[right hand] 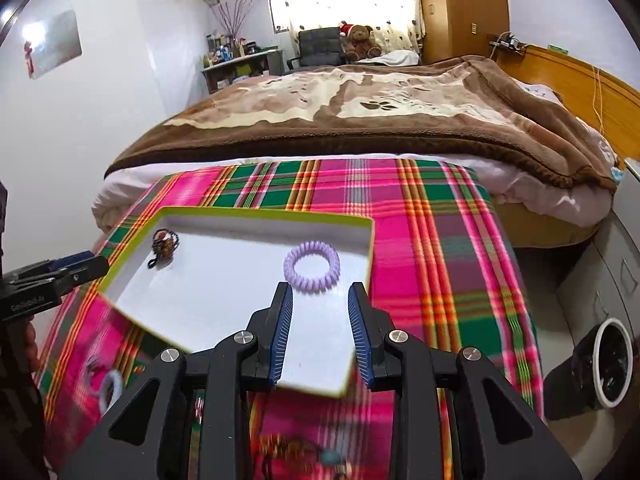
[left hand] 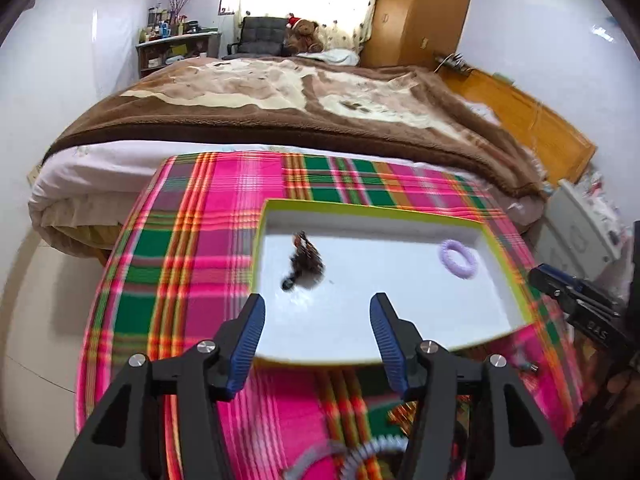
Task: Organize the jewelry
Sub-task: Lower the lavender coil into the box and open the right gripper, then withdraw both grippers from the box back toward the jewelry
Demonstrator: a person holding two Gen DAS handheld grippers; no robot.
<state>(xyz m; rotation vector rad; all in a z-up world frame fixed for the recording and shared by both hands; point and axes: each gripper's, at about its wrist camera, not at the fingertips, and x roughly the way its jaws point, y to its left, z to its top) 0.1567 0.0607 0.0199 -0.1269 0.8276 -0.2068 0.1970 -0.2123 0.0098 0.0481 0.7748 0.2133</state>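
**Two empty grippers above a half-filled jewelry tray**

Left gripper (left hand: pixel 318 316), jaws wide apart and holding nothing, poised over the near half of the tray (left hand: pixel 508 256); right gripper (right hand: pixel 320 308), jaws likewise apart and empty, just short of the lilac coil band (right hand: pixel 312 266). The tray, a shallow white rectangle with a lime-green rim, lies on a table under a plaid cloth (right hand: pixel 440 240); inside it, well apart, rest the lilac band and a dark beaded piece (left hand: pixel 305 258) with a trailing cord. Further items lie on the cloth near the cameras: a grey-white coil band (left hand: pixel 360 456) and blurred pieces (right hand: pixel 304 452) whose nature cannot be told.

Risks, as judged: the light tray may slide on the cloth if a finger catches its low rim; the springy, ridged plastic coil may squirt from between the ribbed blue pads (right hand: pixel 280 328) under an off-centre pinch; the loose beads and cord may snag or tangle; motion blur suggests haste, which makes a missed grasp likelier.
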